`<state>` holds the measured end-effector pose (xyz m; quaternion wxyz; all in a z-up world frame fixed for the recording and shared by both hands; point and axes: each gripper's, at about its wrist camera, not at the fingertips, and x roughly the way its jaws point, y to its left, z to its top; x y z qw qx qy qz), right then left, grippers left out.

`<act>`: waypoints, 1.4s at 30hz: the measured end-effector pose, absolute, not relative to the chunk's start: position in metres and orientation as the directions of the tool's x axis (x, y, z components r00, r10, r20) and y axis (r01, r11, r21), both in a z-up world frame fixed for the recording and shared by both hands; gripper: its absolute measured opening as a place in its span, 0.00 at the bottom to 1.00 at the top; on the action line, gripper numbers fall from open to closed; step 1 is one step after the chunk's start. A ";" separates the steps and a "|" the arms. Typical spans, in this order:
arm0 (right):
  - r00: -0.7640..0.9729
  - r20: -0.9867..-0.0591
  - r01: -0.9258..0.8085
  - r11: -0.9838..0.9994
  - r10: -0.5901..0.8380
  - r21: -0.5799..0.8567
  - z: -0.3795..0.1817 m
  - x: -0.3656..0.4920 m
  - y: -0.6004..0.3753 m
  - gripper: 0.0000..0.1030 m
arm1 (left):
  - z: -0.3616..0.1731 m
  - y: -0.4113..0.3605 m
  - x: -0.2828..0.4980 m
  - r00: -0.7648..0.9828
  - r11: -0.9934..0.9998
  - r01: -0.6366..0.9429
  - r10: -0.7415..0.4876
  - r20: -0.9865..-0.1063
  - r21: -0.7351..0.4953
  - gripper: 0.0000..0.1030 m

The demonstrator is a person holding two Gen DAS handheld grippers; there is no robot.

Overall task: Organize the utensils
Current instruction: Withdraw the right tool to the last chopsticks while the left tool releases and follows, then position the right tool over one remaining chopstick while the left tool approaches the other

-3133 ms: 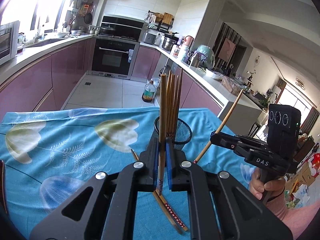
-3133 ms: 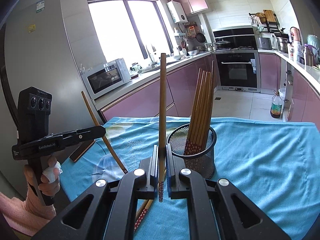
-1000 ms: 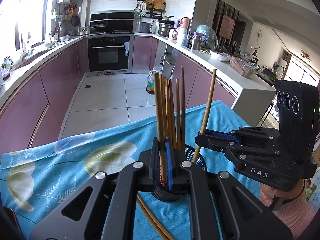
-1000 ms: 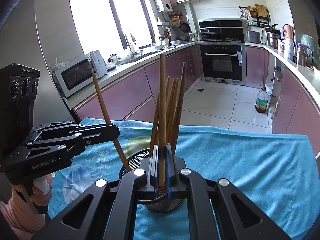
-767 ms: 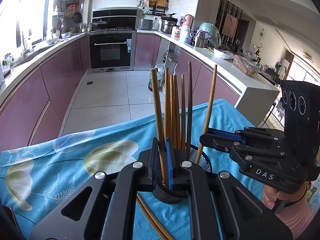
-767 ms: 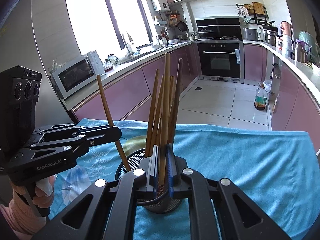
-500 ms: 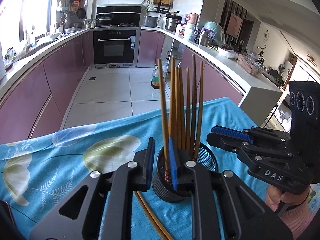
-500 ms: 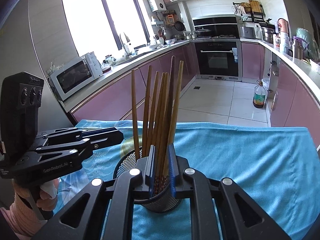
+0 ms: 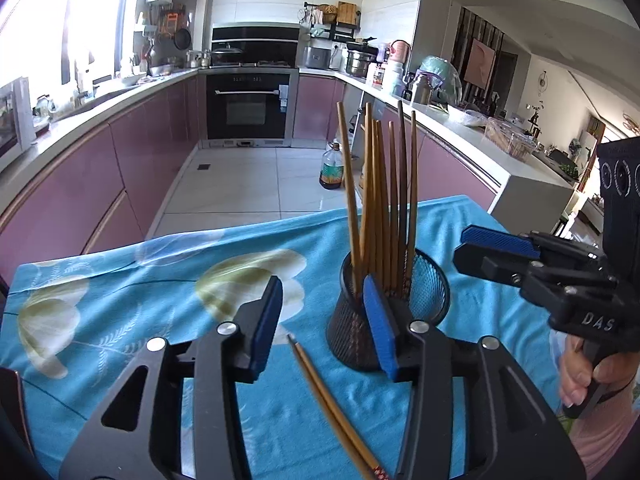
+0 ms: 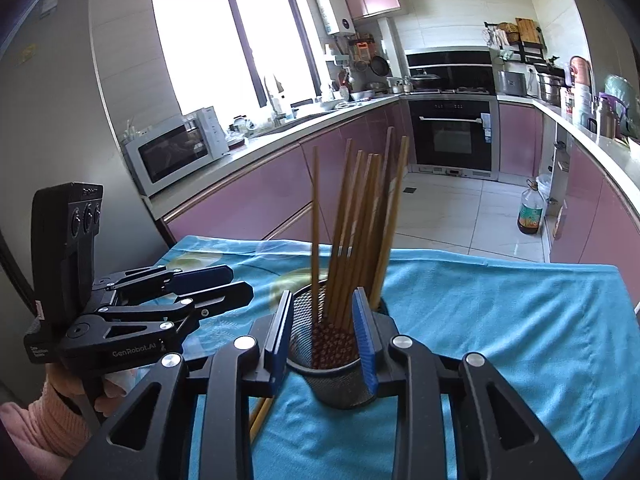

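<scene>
Broadly, a blue floral tablecloth [image 9: 120, 304] across the whole table, near a kitchen of pink cabinets [image 10: 280, 184]. Behind, on the counter, a white microwave [image 10: 176, 152]; further back, a black built-in oven [image 9: 250, 108]; on the tiled floor, an oil bottle [image 9: 331, 170].

Near the middle of the cloth, a black mesh holder [image 9: 428, 292], upright, packed with wooden chopsticks [image 9: 384, 200] standing on end and fanned slightly, patterned red ends down inside the mesh. Slight blur on the sticks in the right wrist view.

Left gripper [image 9: 324, 320]: released, blue pads spread wide, nothing between them but cloth; right-hand pad just in front of the holder's near wall, whether touching cannot be told. Seen from the right wrist view as a black tool off to the left of the holder, fingers parted, held by a hand in a pink sleeve [image 10: 52, 412].

Right gripper [image 10: 322, 330]: likewise released, blue pads apart on either side of the holder's rim, not pressing any stick. From the left wrist view, off to the right of the holder, fingers parted.

Flat on the cloth, a loose pair of chopsticks [image 9: 332, 404], side by side, running from just beside the holder's base toward the near edge, patterned ends nearest the camera.
</scene>
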<state>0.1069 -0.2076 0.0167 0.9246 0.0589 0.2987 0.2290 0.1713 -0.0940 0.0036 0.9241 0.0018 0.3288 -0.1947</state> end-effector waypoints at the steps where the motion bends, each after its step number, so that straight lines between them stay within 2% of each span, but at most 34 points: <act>1: 0.713 -0.522 -0.402 0.883 0.468 0.243 0.017 0.102 -0.205 0.31 | 0.001 -0.091 0.166 0.711 0.927 0.354 -0.351 -0.610 -0.120 0.42; 6: 0.685 -0.525 -0.450 0.860 0.505 0.240 0.013 0.083 -0.196 0.35 | -0.015 -0.074 0.145 0.707 0.938 0.331 -0.319 -0.631 -0.103 0.45; 11: 0.649 -0.555 -0.466 0.849 0.521 0.252 -0.002 0.075 -0.187 0.37 | -0.039 -0.061 0.129 0.684 0.947 0.306 -0.289 -0.670 -0.097 0.46; 15: 0.613 -0.588 -0.448 0.845 0.528 0.291 -0.022 0.075 -0.184 0.40 | -0.052 -0.056 0.118 0.670 0.951 0.291 -0.281 -0.687 -0.104 0.50; 27: 0.522 -0.678 -0.443 0.844 0.518 0.303 -0.070 0.068 -0.154 0.40 | -0.075 -0.045 0.104 0.644 0.962 0.248 -0.255 -0.721 -0.118 0.52; 42: 0.517 -0.746 -0.457 0.872 0.420 0.174 -0.093 0.057 -0.122 0.40 | -0.090 -0.034 0.103 0.618 0.965 0.221 -0.251 -0.745 -0.142 0.53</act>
